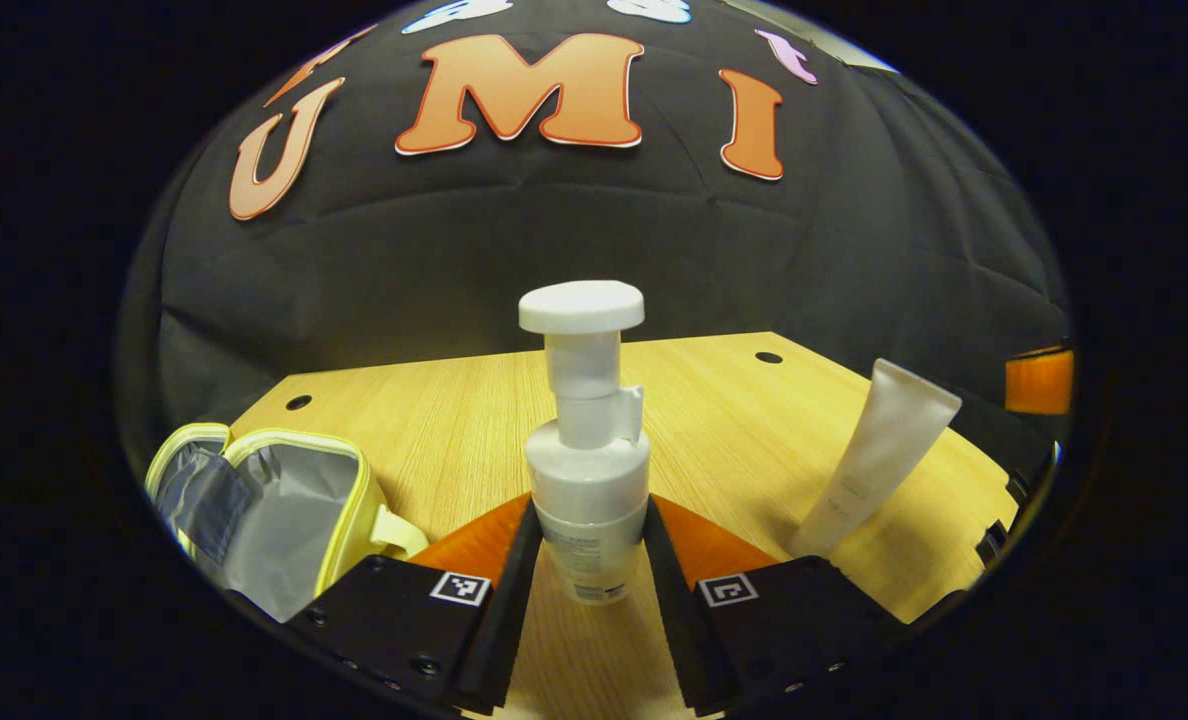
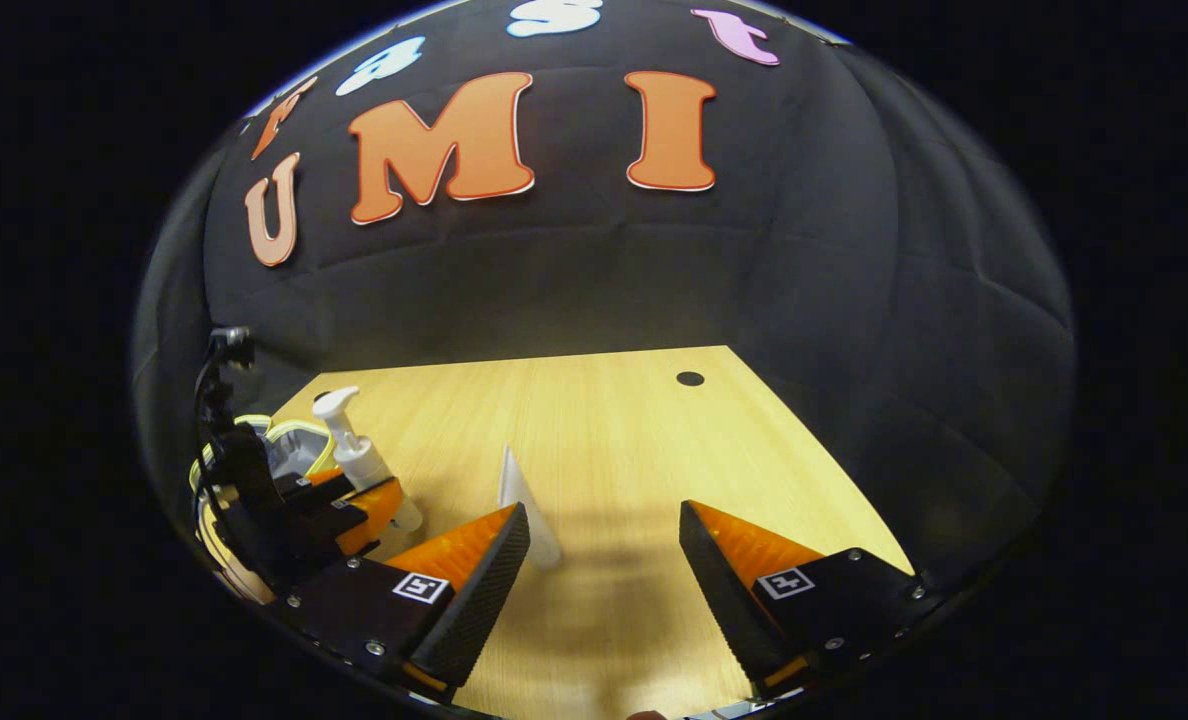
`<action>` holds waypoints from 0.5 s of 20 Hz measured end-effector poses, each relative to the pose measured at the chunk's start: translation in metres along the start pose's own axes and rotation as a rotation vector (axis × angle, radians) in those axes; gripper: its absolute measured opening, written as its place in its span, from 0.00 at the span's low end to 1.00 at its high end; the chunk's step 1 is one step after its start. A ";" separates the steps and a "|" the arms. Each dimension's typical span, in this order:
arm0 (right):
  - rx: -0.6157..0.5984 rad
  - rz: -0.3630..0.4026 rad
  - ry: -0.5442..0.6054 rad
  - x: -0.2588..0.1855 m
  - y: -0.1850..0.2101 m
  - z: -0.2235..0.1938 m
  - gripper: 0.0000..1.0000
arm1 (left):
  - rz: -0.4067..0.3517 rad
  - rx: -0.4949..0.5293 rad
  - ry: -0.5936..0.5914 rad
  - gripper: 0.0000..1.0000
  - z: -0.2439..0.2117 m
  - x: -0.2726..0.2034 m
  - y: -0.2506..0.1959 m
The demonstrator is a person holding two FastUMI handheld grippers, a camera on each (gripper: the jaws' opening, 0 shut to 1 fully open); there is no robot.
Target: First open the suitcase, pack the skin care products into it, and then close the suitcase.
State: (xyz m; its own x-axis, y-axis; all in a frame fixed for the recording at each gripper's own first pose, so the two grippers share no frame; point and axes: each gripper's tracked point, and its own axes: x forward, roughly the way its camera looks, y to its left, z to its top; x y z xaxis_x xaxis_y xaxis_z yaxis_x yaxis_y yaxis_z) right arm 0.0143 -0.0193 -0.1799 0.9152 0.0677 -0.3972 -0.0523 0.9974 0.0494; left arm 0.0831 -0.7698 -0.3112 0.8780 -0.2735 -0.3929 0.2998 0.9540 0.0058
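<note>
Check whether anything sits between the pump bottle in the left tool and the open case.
Nothing visible does. The left tool grips the pump bottle, and only bare table lies between it and the open case. The tube stands on the bottle's other side.

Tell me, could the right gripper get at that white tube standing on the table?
Probably yes. The right gripper is open, and the white tube stands upright just ahead beside one finger, with bare wooden table around it and nothing between.

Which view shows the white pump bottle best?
Left gripper view: the white plastic pump bottle stands centred, close, between the left gripper fingers. Right gripper view has it small at the left edge, partly hidden by that gripper.
</note>
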 end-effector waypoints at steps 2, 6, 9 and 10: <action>0.009 0.030 0.015 0.004 0.015 -0.010 0.96 | -0.005 -0.012 0.015 0.61 0.010 -0.015 0.002; -0.019 0.066 0.062 0.024 0.038 -0.036 0.96 | -0.003 0.011 0.022 0.61 0.029 -0.048 0.013; -0.052 0.074 0.098 0.049 0.045 -0.054 0.96 | 0.007 0.011 0.030 0.61 0.038 -0.068 0.024; -0.062 0.068 0.114 0.058 0.044 -0.059 0.96 | 0.011 0.004 0.032 0.61 0.040 -0.075 0.028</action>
State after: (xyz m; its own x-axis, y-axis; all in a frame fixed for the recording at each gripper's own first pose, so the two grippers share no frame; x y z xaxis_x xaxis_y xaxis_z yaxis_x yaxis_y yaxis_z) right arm 0.0413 0.0298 -0.2546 0.8578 0.1336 -0.4964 -0.1401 0.9898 0.0244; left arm 0.0405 -0.7279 -0.2453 0.8690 -0.2586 -0.4219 0.2916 0.9564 0.0142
